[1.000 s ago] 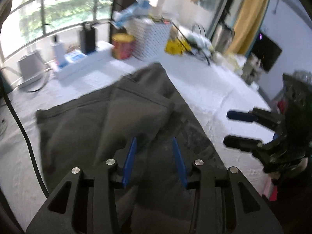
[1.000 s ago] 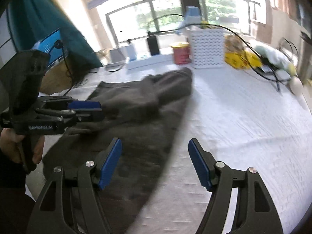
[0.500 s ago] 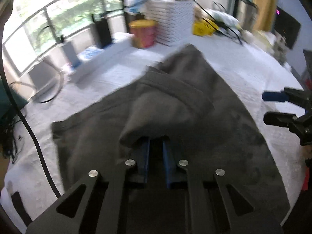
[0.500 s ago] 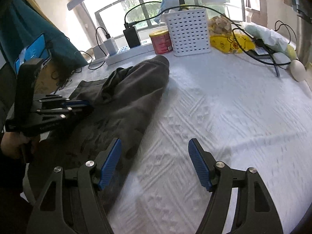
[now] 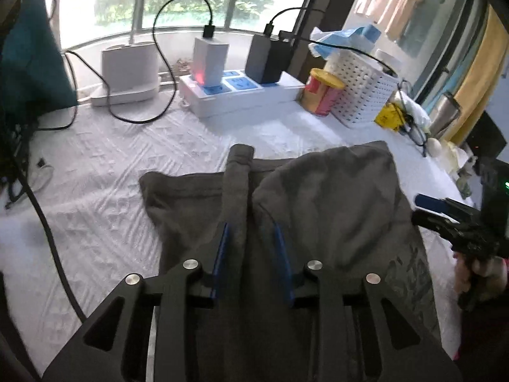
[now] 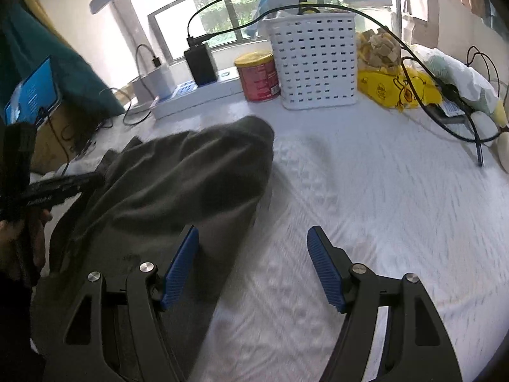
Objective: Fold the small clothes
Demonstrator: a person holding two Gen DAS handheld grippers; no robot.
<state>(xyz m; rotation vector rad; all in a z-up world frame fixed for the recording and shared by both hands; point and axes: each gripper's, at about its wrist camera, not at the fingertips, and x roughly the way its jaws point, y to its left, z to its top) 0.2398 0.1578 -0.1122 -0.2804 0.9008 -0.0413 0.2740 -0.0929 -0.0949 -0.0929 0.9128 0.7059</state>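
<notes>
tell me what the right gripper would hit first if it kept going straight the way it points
Probably the white bedspread: the right gripper has open jaws over bare cover, with the grey garment beside its left jaw. Depth is unclear.

White textured bedspread (image 5: pixel 105 172), dark grey garment (image 5: pixel 334 197), power strip (image 5: pixel 241 95), red can (image 6: pixel 257 76), white basket (image 6: pixel 315 63)

Open white bedcover (image 6: pixel 366 191) lies right of the grey garment (image 6: pixel 178 184), free for passage. The far edge is blocked by a power strip (image 5: pixel 241 95) with chargers, a red tin (image 6: pixel 257 76), a white basket (image 6: pixel 315 63) and trailing cables (image 6: pixel 445 89).
</notes>
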